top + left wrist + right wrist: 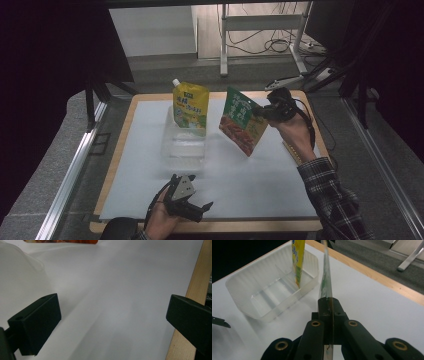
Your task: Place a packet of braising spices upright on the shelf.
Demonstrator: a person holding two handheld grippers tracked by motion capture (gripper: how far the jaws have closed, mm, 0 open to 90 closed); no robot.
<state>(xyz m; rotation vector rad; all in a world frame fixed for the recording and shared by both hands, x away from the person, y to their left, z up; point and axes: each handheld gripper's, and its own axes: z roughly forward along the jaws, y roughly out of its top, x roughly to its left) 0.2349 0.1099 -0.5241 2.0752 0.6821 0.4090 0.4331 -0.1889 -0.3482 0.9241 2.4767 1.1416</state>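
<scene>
The right gripper (260, 112) is clamped on the green pouch (242, 127), which hangs beyond its fingers. The left gripper (197, 210) has its fingers wide apart, with nothing between them.

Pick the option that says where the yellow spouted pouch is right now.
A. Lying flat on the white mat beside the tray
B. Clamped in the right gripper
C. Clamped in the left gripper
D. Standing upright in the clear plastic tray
D: the yellow pouch stands upright inside the clear tray, while the right gripper is clamped on the green pouch and the left gripper stands open near the table's front edge.
</scene>
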